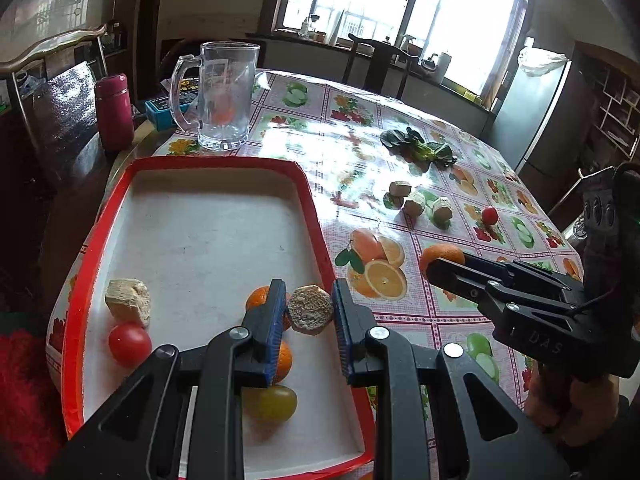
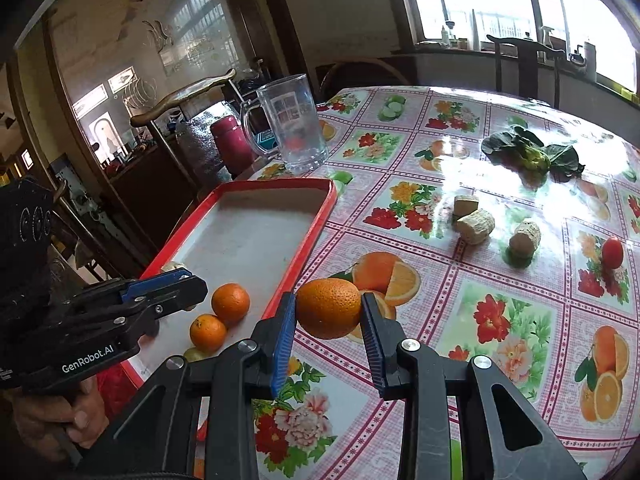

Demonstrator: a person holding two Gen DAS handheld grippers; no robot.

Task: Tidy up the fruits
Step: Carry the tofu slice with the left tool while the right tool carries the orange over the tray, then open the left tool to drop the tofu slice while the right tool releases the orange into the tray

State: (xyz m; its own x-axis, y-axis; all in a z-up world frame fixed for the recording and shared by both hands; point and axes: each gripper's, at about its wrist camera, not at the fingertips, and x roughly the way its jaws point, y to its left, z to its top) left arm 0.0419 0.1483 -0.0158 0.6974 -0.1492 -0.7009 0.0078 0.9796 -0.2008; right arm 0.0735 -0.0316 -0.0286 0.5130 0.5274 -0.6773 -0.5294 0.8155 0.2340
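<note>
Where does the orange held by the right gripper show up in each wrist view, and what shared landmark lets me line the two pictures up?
Left wrist view: the orange sits at right of centre, clamped at the tip of the right gripper, over the tablecloth.
Right wrist view: the orange is low centre, between the blue-padded fingers, just right of the tray's red rim.
Shared landmark: the glass mug beyond the red tray.

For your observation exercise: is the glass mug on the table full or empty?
Empty: the glass mug stands upright, and the tablecloth shows through it.
</note>
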